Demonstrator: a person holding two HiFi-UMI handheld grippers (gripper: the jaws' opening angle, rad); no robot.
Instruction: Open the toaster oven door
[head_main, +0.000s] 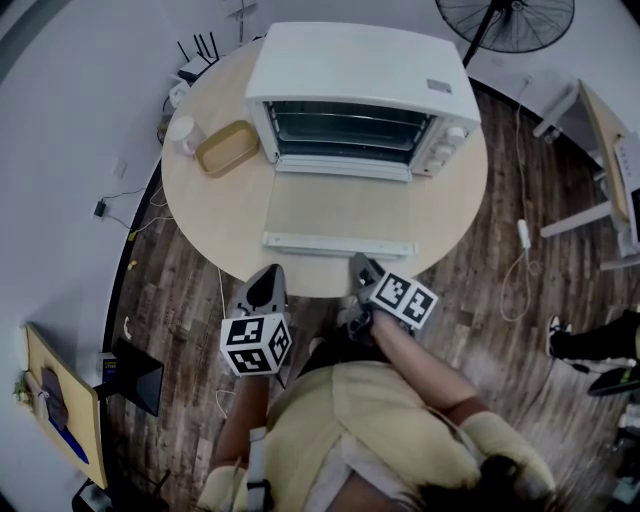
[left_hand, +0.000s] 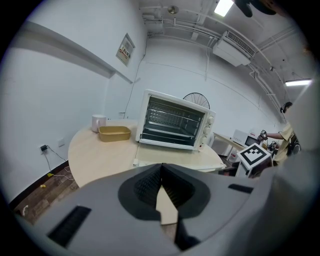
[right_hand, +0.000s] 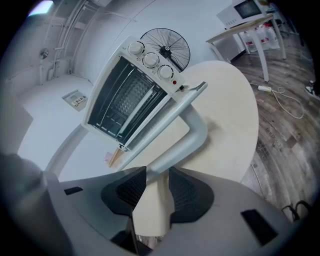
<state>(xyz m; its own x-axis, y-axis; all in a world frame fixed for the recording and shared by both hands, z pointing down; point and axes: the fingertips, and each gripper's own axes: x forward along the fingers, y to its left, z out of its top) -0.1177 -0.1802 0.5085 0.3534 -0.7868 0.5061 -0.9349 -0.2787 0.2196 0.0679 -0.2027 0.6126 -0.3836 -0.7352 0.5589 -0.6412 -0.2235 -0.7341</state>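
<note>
Toaster oven (head_main: 360, 70), white, on the far half of a round table (head_main: 205, 215). Its door (head_main: 340, 205) is swung fully down and lies flat toward the person, with cavity and rack exposed, so the task reads as done. Door handle (head_main: 338, 243): pale bar along the door's near edge, close to the table rim. Right gripper (head_main: 362, 268): jaws apart, the bar just at their tips, no pad seen pressing it; likely stationed there to work the handle. Left gripper (head_main: 265, 290): tips together on nothing, off the table's near edge, apparently idle. Tan tray (head_main: 227, 147) and white cup (head_main: 183, 130): left of the oven, clear of the door's swing.
</note>
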